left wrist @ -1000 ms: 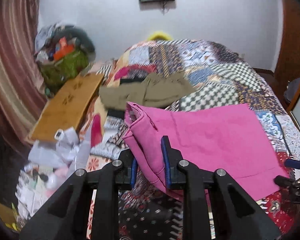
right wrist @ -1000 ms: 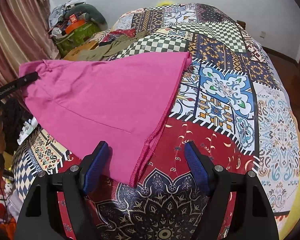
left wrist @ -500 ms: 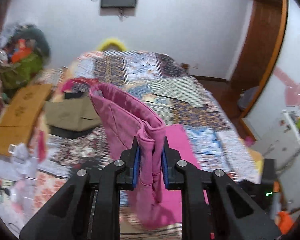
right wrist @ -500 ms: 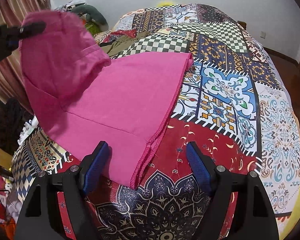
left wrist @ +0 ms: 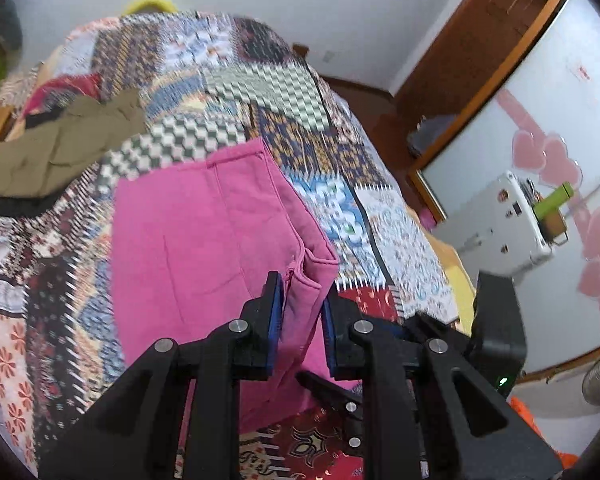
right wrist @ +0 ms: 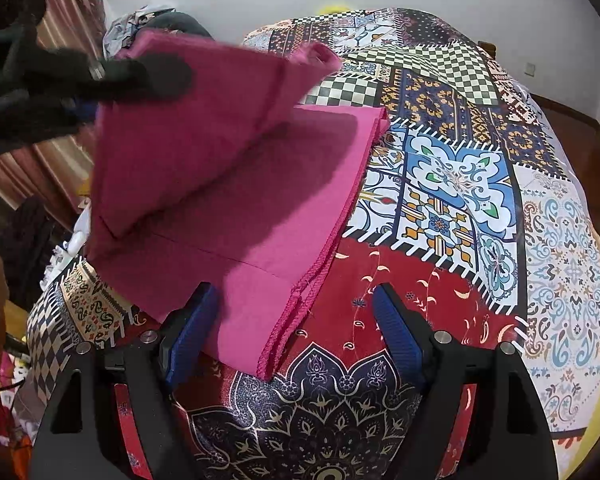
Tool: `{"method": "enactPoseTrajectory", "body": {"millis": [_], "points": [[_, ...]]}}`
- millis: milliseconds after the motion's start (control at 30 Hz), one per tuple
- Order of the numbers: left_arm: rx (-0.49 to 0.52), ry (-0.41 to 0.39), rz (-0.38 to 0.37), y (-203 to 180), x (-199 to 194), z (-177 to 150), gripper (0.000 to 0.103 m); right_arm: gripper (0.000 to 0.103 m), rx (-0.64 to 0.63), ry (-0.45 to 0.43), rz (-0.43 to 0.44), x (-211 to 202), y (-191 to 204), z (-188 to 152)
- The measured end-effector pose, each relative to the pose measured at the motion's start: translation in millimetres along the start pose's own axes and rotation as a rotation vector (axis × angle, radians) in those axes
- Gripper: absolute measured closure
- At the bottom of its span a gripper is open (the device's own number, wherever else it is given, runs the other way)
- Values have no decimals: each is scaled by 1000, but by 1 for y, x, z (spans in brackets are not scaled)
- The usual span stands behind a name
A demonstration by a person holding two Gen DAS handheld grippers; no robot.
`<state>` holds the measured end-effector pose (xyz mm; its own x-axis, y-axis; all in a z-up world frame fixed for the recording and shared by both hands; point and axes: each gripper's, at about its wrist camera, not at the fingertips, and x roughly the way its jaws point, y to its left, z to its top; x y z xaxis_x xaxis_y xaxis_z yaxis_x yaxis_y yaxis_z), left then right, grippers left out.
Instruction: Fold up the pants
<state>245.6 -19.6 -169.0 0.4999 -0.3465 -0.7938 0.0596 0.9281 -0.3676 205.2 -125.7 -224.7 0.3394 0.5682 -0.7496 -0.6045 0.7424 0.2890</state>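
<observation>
Since a second ago, my left tongs have lifted the waistband end of the pink pants off the quilted bed and swung it over toward the hem end. Earlier that end lay flat at the bed's edge; now it hangs as a raised flap above the lower layer, casting a shadow on it. My right tongs have not shifted: they hover spread wide over the hem corner nearest me, with nothing pinched between them.

My left tongs are clenched on a thick bunch of waistband fabric, seen between the blue pads in the left wrist view. The pants themselves lie across the front part of the bed, half on the quilt, half in the air. An olive garment sits farther back on the bed, well clear of the work.

To do this fold well, I judge I should carry the held end low and level until its edge lines up with the hem edge, not short of it and not past it. The flap looks skewed in the right wrist view, so I would square it before lowering. I would lay it down from the crease outward to avoid trapped bulges, and release only once the cloth rests flat. The right tongs could press the lower layer so it does not drag along.
</observation>
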Motion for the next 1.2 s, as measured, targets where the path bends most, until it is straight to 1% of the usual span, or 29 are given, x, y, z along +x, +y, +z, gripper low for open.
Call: {"method": "enactPoseTrajectory", "body": {"millis": [100, 167, 233, 300, 367, 467, 500, 533, 633, 733, 833, 1000, 1100, 1200], "points": [[-11, 50, -35, 1, 8, -3, 84, 25, -1, -2, 3, 0, 1, -1], [-12, 68, -49, 2, 10, -4, 78, 25, 1, -3, 6, -1, 0, -1], [-16, 65, -59, 2, 6, -4, 61, 25, 2, -5, 10, -1, 0, -1], [-14, 32, -53, 4, -4, -2, 50, 25, 4, -6, 12, -2, -1, -1], [2, 2, -37, 4, -14, 2, 47, 25, 8, -8, 13, -2, -2, -2], [36, -49, 39, 9, -26, 10, 36, 26, 17, -12, 12, -4, -2, -2], [54, -74, 91, 12, -29, 15, 31, 26, 21, -12, 11, -5, -2, -3], [69, -94, 142, 16, -31, 19, 29, 26, 23, -12, 9, -5, -2, -3], [102, -124, 241, 30, -32, 31, 24, 26, 36, -12, -5, -8, -4, -3], [114, -125, 295, 51, -26, 46, 21, 26, 58, -25, -21, -13, -8, -4], [104, -82, 343, 76, -8, 64, 20, 26, 81, -40, -52, -19, -14, -6], [74, 8, 413, 112, 38, 91, 20, 26, 94, -51, -92, -27, -21, -4], [55, 61, 427, 127, 64, 98, 20, 26, 96, -53, -114, -29, -25, -2], [44, 152, 432, 139, 94, 96, 19, 26, 106, -54, -127, -31, -29, -1]]}}
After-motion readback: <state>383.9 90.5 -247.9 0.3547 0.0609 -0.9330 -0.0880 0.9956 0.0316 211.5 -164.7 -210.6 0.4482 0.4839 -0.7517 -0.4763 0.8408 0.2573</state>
